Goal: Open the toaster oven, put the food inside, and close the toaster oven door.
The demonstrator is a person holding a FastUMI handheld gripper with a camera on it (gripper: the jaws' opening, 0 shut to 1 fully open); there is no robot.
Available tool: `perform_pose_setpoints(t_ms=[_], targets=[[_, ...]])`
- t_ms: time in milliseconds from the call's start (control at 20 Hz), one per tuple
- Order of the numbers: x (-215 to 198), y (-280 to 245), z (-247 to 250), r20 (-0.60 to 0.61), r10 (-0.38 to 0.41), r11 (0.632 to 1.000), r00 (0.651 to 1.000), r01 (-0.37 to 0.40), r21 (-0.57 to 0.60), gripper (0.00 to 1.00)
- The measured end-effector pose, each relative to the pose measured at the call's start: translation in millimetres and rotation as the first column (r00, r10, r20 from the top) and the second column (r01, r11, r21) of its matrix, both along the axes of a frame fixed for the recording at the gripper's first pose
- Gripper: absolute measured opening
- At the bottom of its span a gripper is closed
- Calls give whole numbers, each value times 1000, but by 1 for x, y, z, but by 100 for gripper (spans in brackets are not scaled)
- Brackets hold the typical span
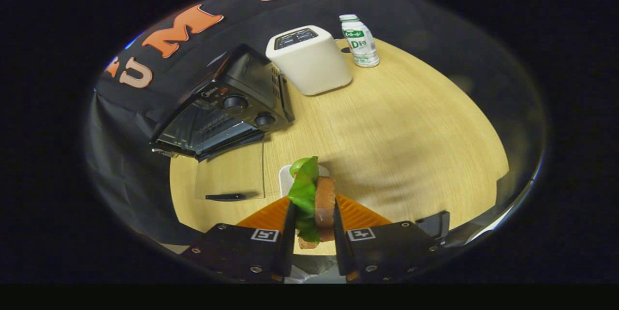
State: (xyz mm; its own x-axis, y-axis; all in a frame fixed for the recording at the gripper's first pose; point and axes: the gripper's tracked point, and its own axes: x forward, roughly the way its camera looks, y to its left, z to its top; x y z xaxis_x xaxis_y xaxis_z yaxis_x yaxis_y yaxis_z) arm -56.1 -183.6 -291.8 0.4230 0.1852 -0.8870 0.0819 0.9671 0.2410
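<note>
A round wooden table point(387, 121) stands before black cloth. Far left, the toaster oven point(227, 107) has its glass door point(229, 174) dropped flat open. Right of it sit a white toaster point(309, 61) and a bottle point(360, 41). Near, the gripper point(312, 218) clamps the sandwich point(314, 199) between both fingers, above a white plate point(286, 179).

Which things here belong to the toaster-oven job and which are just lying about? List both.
Job:
- toaster oven, door open
- food, a sandwich with lettuce, pressed between both fingers of the gripper

Lying about:
- white toaster, beside the oven
- bottle, beyond the toaster
- small white dish, under the food
</note>
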Motion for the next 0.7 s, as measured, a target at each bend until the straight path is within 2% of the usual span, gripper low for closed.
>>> perform_pose_setpoints(t_ms=[100, 250, 500, 700], targets=[[-1, 9, 17, 20, 7, 1000, 1000, -7, 17, 35], [7, 22, 54, 118, -4, 999, 993, -1, 48, 35], [23, 62, 103, 268, -101, 971, 958, 36, 235, 35], [30, 86, 106, 311, -184, 940, 932, 75, 333, 35]])
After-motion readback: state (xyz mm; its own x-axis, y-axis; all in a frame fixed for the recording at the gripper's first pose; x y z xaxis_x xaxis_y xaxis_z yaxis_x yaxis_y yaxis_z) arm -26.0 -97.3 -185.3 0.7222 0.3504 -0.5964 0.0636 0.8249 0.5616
